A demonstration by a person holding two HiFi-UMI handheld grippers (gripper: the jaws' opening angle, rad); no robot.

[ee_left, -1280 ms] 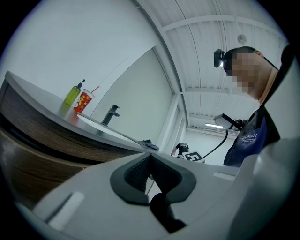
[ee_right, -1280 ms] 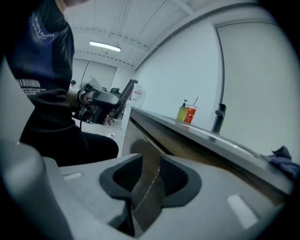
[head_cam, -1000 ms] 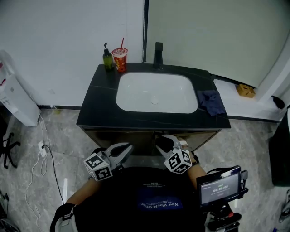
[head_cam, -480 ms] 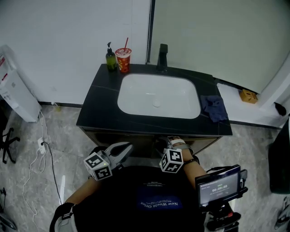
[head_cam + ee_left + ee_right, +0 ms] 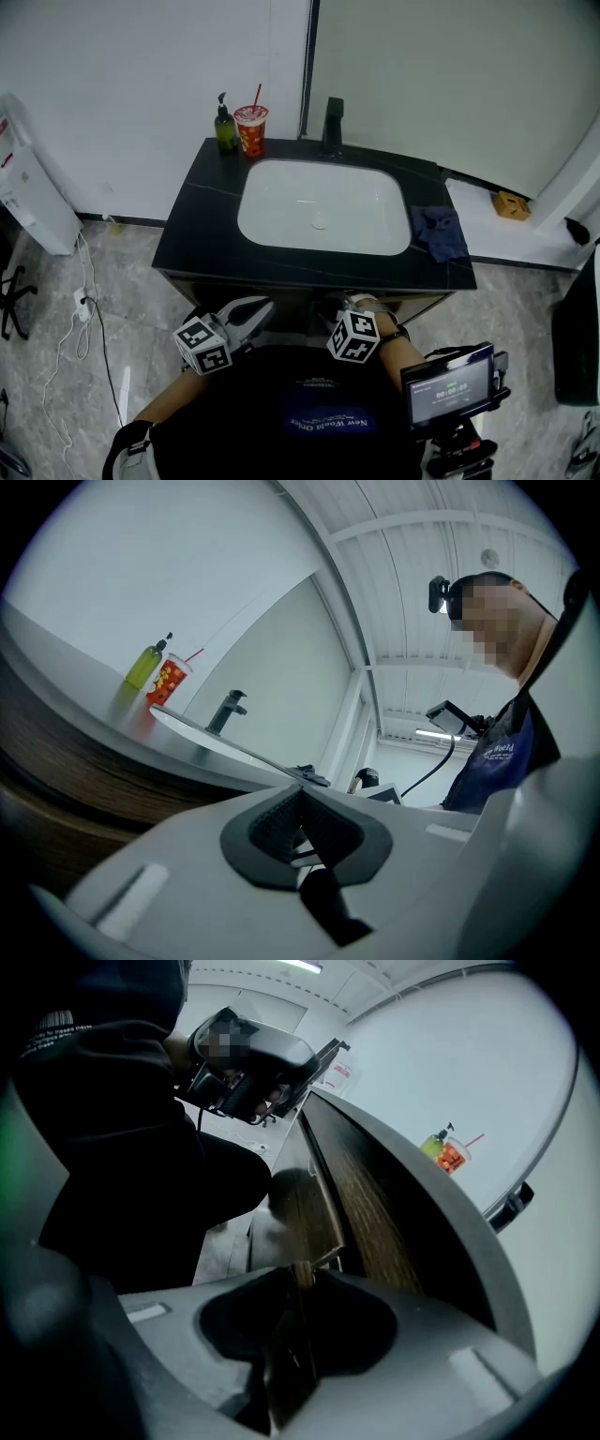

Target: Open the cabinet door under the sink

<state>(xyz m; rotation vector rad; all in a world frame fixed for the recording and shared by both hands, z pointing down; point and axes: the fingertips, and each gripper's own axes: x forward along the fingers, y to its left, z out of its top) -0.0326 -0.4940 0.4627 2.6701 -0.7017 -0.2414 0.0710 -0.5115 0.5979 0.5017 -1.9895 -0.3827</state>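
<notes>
Cabinet door [image 5: 305, 1215], thin brown wood-grain panel, edge-on inside the closing right claw [image 5: 300, 1288]; left claw [image 5: 302, 808] together, empty.

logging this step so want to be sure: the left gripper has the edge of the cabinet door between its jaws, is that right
No, it is the right gripper that has the edge of the cabinet door between its jaws, which are closing on it, as the right gripper view shows. The left gripper is shut on nothing.
</notes>
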